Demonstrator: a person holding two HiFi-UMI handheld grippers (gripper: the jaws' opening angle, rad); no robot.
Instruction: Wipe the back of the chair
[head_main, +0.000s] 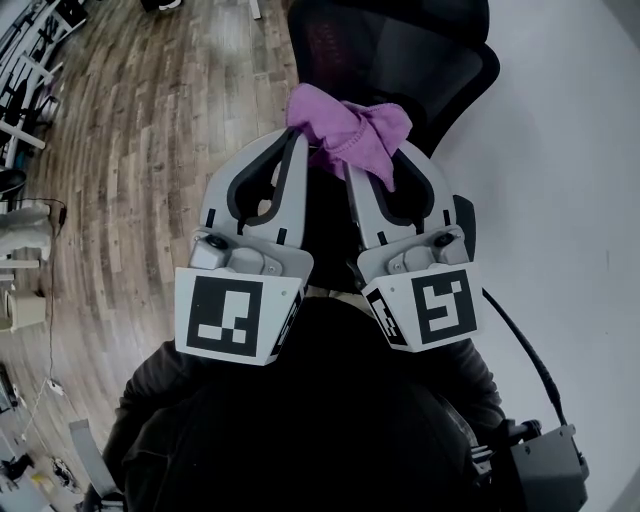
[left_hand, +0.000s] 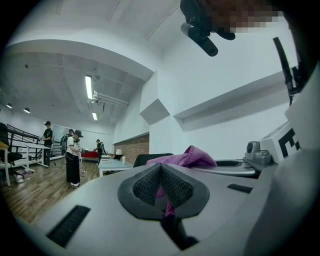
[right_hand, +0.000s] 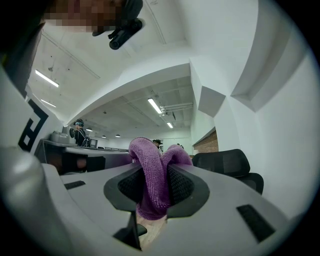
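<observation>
In the head view a black mesh chair (head_main: 400, 50) stands just beyond both grippers. A purple cloth (head_main: 350, 135) is bunched between their tips, in front of the chair's back. My right gripper (head_main: 385, 165) is shut on the cloth, and in the right gripper view a thick fold of the cloth (right_hand: 152, 185) fills the gap of that gripper (right_hand: 155, 175). My left gripper (head_main: 296, 140) is closed at its tip against the cloth's left edge. In the left gripper view a thin purple strip (left_hand: 167, 202) shows between the pads of this gripper (left_hand: 161, 172).
Wood floor (head_main: 130, 150) lies to the left and a white wall (head_main: 570, 150) to the right of the chair. A cable (head_main: 520, 345) runs to a grey box (head_main: 545, 470). Several people (left_hand: 72, 155) and a table (left_hand: 112, 164) stand far across the room.
</observation>
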